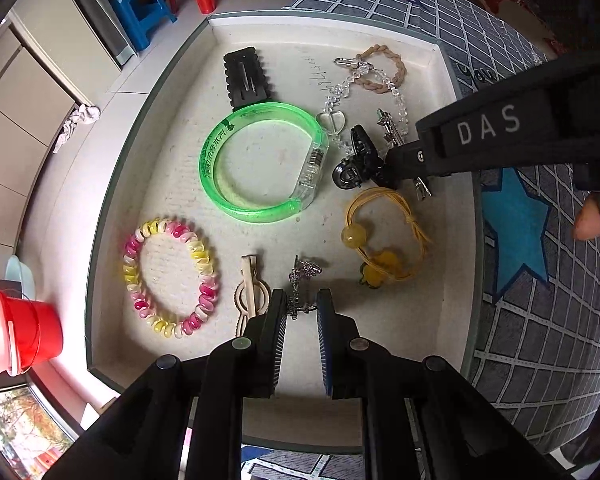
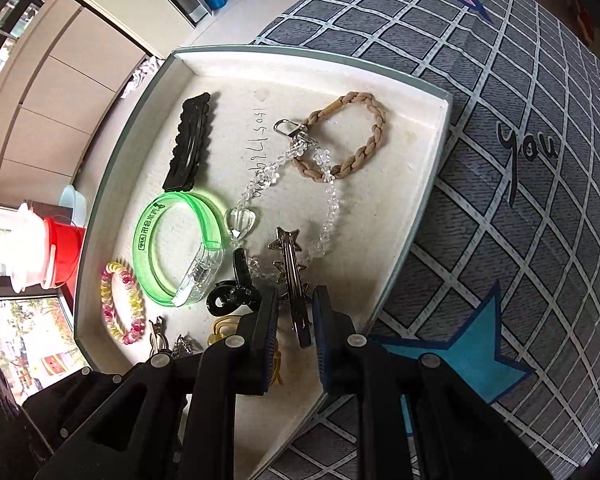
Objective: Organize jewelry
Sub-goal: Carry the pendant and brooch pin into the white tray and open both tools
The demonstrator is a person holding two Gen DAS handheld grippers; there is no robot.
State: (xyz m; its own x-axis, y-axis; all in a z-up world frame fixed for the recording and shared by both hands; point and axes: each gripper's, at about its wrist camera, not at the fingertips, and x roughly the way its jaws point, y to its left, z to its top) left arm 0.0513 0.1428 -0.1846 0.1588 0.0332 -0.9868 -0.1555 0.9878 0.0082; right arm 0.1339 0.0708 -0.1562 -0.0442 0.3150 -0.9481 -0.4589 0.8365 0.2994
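I'm looking down at a shallow white tray (image 1: 440,240) w/ a grey-green rim, sitting on a grey grid blanket (image 2: 520,200) w/ stars, and all the jewelry is lying inside it. Green bangle (image 1: 256,164) is sitting mid-tray, black scalloped barrette (image 1: 246,78) near the far edge, tan braided tie (image 2: 348,136) by the far right corner w/ a clear bead chain (image 2: 328,204) looping over it. Pink/yellow coil bracelet (image 1: 172,276) is lying toward the near left corner, beige clip (image 1: 252,292) just beside it, yellow bead tie (image 1: 384,236) toward the right edge.

Left gripper (image 1: 302,312) is hanging narrowly parted around a small silver charm (image 1: 300,284), can't tell if it's actually pinching. Right gripper (image 2: 296,320) is straddling a silver star hairpin (image 2: 290,264), pads not touching it afaict, black claw clip (image 2: 232,292) just beside.
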